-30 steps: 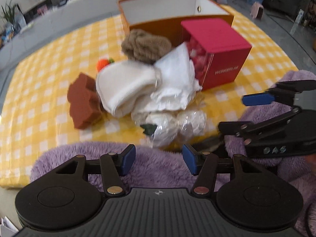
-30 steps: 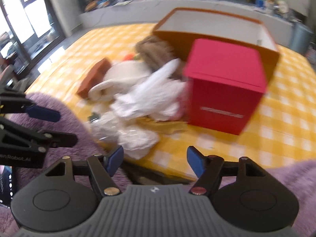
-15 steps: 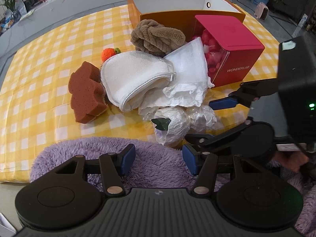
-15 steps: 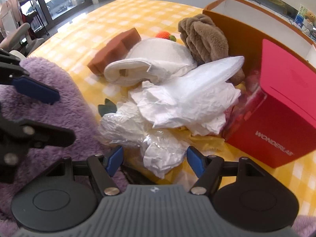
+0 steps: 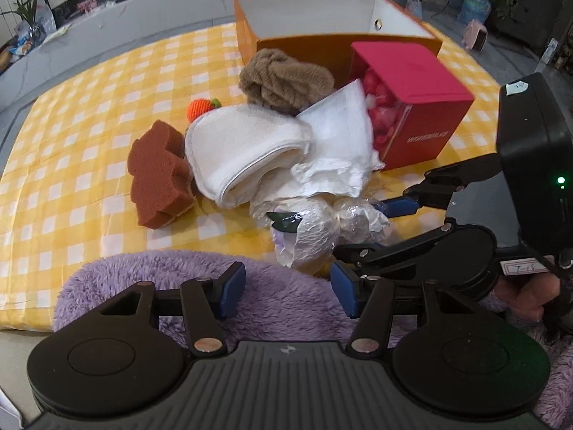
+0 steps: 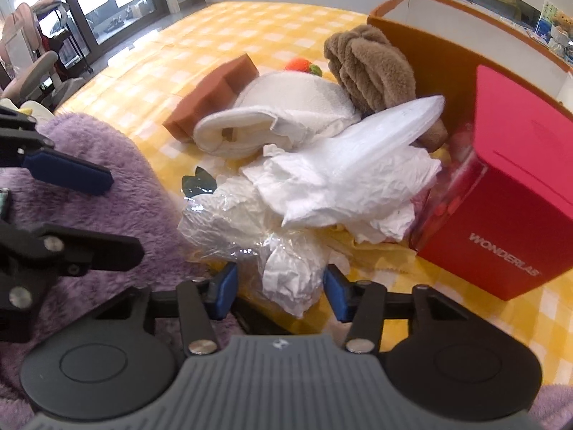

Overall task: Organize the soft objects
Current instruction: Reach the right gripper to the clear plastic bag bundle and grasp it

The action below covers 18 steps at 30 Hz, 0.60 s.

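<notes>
Right tool (image 6: pixel 279 295) dropped in over plastic-wrapped bundle (image 6: pixel 286 268) at lower centre of frame, jaws closing now, wrap between pads, not pinched yet. Left tool (image 5: pixel 284 292) wide open, empty, over purple fleece (image 5: pixel 172 276). First pick looks underway; orange box (image 5: pixel 322 41) waits upper centre.

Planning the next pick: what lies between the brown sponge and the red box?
In the left wrist view, the folded white cloth and crumpled white tissue fill that stretch.
</notes>
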Tool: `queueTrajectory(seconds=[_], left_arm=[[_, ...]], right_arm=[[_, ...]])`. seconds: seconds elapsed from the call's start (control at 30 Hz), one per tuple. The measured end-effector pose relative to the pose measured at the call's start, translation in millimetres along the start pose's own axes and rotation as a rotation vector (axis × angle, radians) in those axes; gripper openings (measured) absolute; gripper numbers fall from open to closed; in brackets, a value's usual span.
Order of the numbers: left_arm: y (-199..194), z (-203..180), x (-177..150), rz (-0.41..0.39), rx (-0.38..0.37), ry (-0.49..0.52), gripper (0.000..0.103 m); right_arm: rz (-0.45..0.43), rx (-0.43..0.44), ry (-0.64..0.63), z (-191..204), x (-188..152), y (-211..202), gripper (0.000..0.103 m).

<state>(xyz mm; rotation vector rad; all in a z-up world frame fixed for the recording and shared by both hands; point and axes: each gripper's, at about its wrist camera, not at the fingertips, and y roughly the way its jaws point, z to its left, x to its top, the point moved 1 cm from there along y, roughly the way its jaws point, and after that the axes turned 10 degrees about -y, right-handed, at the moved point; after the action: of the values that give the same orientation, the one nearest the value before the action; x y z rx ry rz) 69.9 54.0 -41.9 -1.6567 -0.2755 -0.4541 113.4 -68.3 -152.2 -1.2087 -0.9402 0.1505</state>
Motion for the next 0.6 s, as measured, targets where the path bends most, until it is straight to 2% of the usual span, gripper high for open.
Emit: queueTrajectory(seconds=[0.13,0.33,0.47,0.6], left_arm=[[-11.1,-6.6,-4.1,-0.040,-0.037,0.010,0.065],[-14.8,-26.8,-3.7,-0.116,-0.062,0.097,0.065],[-5.7,-46.2,0.1,-0.159,-0.009,0.201,0.071],[10.0,-69.3,3.1,-0.167,0.050,0.363,0.071]], right_arm=[[-0.011,-0.019,-0.004,1.8,-10.2,-23.7,0.051],[-0.040,-0.073,0.041,-11.0,-34.0,-59.8,0.051],[-0.056,-0.144,0.102,-27.4,-51.3,-80.6,0.051],[-0.061,-0.200,0.196,-49.8,-66.4,-91.4,0.051]])
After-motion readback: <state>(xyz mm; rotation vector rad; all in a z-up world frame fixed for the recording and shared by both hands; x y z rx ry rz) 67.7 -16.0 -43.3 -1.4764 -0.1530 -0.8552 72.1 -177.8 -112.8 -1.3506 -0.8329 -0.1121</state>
